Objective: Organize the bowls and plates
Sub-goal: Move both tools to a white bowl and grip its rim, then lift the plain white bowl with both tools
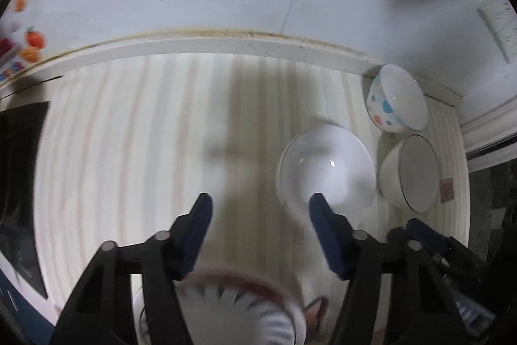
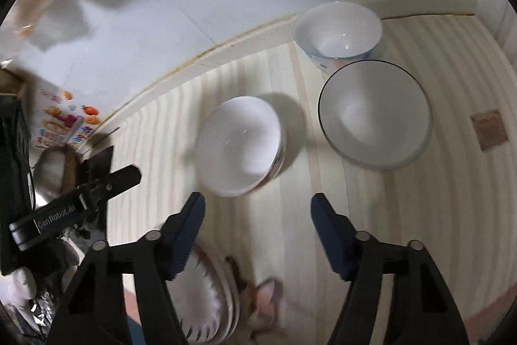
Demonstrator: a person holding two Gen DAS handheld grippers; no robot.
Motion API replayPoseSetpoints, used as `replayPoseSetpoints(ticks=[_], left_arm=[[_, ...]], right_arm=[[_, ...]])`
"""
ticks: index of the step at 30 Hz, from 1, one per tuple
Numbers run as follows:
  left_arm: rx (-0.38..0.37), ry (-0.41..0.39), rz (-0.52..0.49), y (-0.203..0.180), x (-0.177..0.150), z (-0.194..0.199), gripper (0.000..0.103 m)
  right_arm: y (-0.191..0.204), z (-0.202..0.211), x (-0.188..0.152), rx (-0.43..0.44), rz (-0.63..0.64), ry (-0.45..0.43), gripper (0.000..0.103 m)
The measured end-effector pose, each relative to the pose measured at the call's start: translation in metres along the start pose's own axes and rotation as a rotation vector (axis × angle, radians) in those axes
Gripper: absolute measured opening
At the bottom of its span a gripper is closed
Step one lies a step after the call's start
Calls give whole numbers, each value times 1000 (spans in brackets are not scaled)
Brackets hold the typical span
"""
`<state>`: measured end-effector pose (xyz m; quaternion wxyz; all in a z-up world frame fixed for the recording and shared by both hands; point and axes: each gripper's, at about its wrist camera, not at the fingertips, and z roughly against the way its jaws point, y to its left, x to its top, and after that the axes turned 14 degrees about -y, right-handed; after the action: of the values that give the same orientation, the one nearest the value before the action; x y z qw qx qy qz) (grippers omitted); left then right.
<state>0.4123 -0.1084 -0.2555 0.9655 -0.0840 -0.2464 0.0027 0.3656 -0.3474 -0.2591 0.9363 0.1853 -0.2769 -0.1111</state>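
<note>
Three bowls stand on the striped table (image 2: pixel 420 215): a plain white bowl (image 2: pixel 240 144) in the middle, a dark-rimmed bowl (image 2: pixel 374 112) just beside it to the right, and a dotted bowl (image 2: pixel 337 28) against the back wall. They sit apart and unstacked, so nesting is judged outstanding. A patterned plate (image 2: pixel 206 296) lies at the near edge, largely cut off and blurred. The left gripper (image 1: pixel 260 202) and the right gripper (image 2: pixel 257 201) both hover with jaws spread, holding nothing.

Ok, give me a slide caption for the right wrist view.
Open right claw above three bowls on a striped mat, plate below.
</note>
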Motion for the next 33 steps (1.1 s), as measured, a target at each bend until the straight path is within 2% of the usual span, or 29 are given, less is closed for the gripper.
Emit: replayPoseSetpoints(ticks=[2, 4, 7, 8, 9, 12, 18, 27, 33], left_arm=[[-10, 42, 9, -4, 8, -23, 48], [-28, 85, -3, -11, 13, -47, 44], [-45, 121, -28, -20, 15, -66, 27], [-32, 134, -46, -24, 14, -71, 22], [-22, 135, -61, -28, 13, -73, 22], [-7, 125, -92, -32, 12, -72, 21], [-23, 111, -112, -42, -2, -41, 21], [-91, 92, -158, -73, -38, 28, 21], [-140, 116, -185, -93, -63, 40, 21]], right_arm=[[-4, -23, 7, 3, -1, 26, 62], [-9, -48, 12, -3, -10, 67, 56], [-15, -78, 14, -6, -23, 120, 41], [-15, -85, 13, -6, -23, 134, 31], [-15, -91, 13, -11, -21, 142, 24], [-14, -102, 14, -40, 4, 141, 19], [-5, -91, 13, -39, 34, 137, 19], [-10, -19, -4, -1, 33, 125, 18], [-26, 26, -28, -19, 16, 131, 18]])
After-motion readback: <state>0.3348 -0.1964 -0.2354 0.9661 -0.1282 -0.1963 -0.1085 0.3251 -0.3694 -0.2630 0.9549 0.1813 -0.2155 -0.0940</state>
